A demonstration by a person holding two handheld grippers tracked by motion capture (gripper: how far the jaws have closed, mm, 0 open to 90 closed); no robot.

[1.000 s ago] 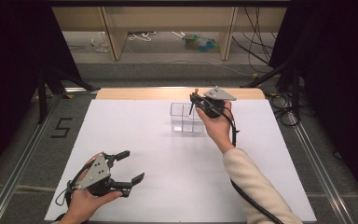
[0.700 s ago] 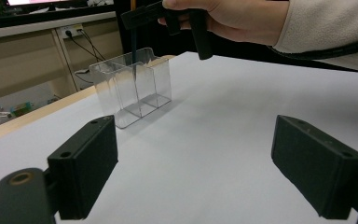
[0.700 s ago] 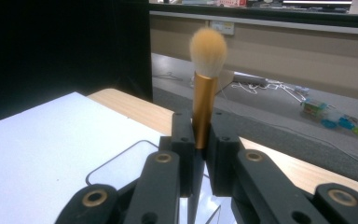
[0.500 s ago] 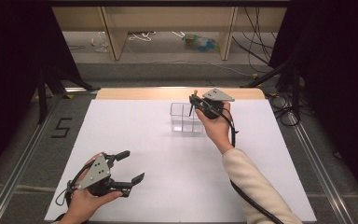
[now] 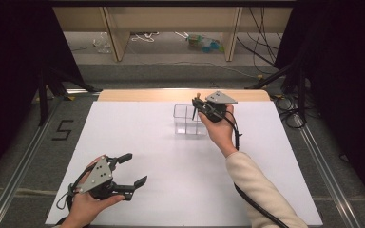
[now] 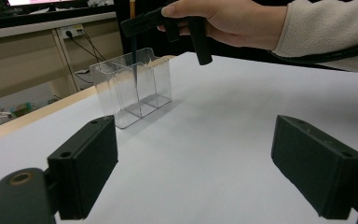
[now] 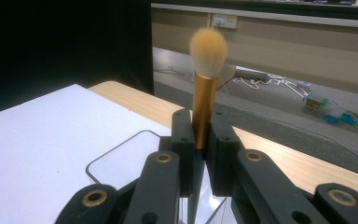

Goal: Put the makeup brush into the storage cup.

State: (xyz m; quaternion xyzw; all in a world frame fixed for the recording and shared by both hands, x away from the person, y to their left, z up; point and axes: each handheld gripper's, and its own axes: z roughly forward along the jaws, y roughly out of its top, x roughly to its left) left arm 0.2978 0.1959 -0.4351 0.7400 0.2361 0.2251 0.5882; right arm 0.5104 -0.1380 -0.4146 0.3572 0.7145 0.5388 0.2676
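Over clear plastic organizer (image 5: 189,119), right gripper (image 7: 201,135) clamping gold-handled, fluffy brush (image 7: 207,74)

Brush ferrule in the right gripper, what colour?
Copper-orange ferrule under pale peach bristles; clearest in the right gripper view.

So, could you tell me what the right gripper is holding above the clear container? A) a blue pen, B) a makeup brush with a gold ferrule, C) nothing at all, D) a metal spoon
B: the right gripper has its jaws shut on the makeup brush, bristles up, above the clear container.
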